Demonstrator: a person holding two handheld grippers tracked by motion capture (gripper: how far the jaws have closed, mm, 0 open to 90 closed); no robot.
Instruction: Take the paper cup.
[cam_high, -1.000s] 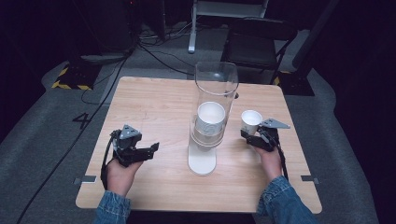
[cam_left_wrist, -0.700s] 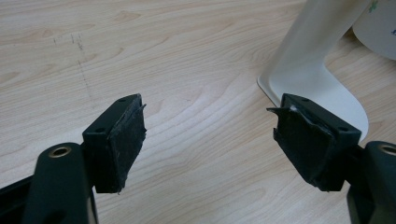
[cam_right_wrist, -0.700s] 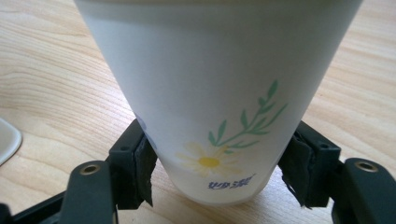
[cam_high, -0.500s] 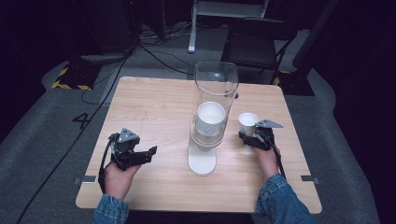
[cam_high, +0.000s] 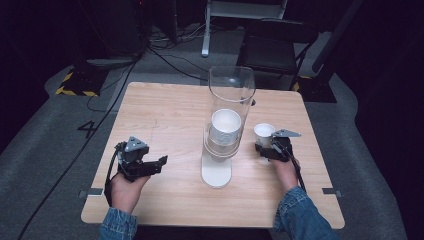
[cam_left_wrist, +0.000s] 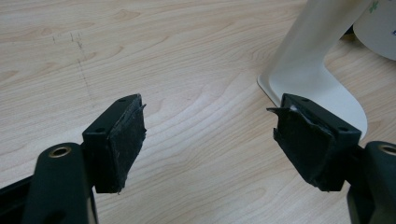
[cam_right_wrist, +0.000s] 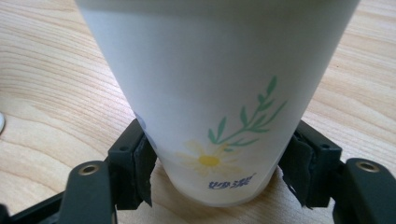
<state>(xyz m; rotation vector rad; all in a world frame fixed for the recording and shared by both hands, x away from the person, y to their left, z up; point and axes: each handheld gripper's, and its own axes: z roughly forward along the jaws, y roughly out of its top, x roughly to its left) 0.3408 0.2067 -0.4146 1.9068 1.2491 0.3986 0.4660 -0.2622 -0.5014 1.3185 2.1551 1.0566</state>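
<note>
- Clear dispenser tube (cam_high: 231, 107), table centre: I see white cups (cam_high: 225, 129) stacked inside
- My right gripper (cam_right_wrist: 215, 179): jaws clamping a daisy-print paper cup (cam_right_wrist: 219, 93), right of tube
- My left gripper (cam_left_wrist: 208, 140): jaws wide apart, holding nothing

Both forearms wear blue denim sleeves (cam_high: 118, 228) with cuffs at the wrists. Each hand carries a black claw: the left claw (cam_high: 159, 163) and the right claw (cam_high: 263, 145) each bear a grey three-cornered plate on top, and a black cable loops from each. Up close, the left claw's pads (cam_left_wrist: 129, 140) are black, worn and frayed at the edges, set on black blocks with small screw holes and brass-ringed holes.
</note>
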